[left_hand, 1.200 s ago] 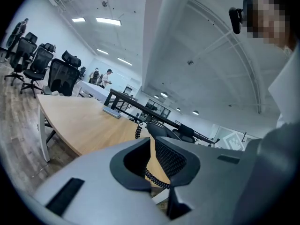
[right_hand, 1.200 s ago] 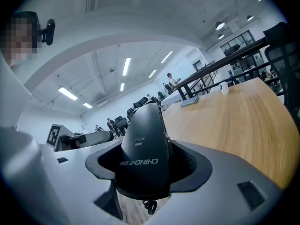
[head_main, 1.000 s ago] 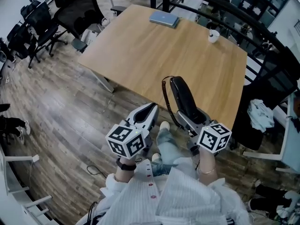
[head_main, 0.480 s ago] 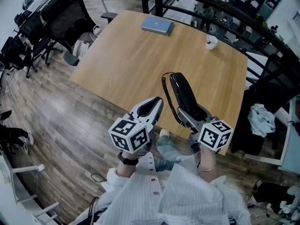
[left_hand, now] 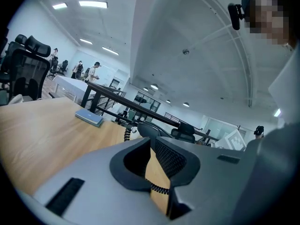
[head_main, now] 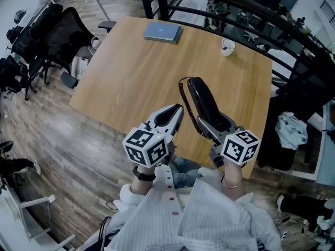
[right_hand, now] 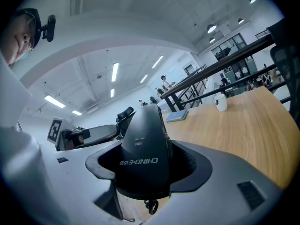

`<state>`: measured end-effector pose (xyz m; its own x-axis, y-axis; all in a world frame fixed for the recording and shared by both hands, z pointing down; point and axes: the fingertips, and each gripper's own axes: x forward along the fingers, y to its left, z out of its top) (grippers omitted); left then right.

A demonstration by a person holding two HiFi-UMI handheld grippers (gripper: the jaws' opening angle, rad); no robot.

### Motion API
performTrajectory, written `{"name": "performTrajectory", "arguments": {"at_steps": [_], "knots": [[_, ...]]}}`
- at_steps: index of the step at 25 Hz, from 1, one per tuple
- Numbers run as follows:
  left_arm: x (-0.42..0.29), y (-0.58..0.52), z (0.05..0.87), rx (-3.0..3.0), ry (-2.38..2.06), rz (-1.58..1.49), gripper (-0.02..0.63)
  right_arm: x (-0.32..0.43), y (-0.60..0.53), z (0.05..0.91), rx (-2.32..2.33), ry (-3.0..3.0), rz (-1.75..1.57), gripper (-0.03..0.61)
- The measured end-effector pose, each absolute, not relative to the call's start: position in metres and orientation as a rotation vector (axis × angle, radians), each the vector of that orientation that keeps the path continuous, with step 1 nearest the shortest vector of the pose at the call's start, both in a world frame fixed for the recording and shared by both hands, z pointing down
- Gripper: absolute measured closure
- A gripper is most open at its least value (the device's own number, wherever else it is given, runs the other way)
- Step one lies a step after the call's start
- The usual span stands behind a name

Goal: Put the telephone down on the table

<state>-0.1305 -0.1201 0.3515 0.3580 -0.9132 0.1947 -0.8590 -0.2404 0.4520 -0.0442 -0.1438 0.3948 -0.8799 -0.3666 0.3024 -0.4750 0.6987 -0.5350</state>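
Right gripper view puts the black glossy plastic telephone handset (right_hand: 143, 139) straight in front of me. It stands up between my jaws with its printed back toward the camera. My right gripper (right_hand: 145, 172) is clamped on its lower end, one pad on each flank.

From the head view the handset juts out from that grip over the near part of the pale wooden table (head_main: 131, 61). I judge it is held above the top, not resting on it (no view shows me the gap beneath).

It is hard moulded plastic, so stiff and, I expect, fairly light. The smooth curved shell gives the pads little to bite on, though, and holding one end leaves the long body levering against the grip. The slimmer middle between the two ends looks the surer place to hold. Its black coiled cord (head_main: 184, 102) runs from the far end back along its left side, and I expect it to tug springily as the handset goes down.

My left gripper (head_main: 175, 114) sits just beside the handset, jaws drawn all but together on nothing, with only cord and tabletop showing past them. Farther across the table lie a blue-grey flat book (head_main: 162, 32) and a white mug (head_main: 227, 47), well apart from the handset.
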Motion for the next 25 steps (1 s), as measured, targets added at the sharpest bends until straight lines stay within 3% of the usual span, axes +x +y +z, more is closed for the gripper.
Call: {"name": "performTrajectory", "arguments": {"at_steps": [25], "knots": [[-0.097,-0.222,0.359,2.366,-1.125,-0.012,0.572,-0.016,-0.215,0.391,1.158,-2.644,0.965,0.261]]}}
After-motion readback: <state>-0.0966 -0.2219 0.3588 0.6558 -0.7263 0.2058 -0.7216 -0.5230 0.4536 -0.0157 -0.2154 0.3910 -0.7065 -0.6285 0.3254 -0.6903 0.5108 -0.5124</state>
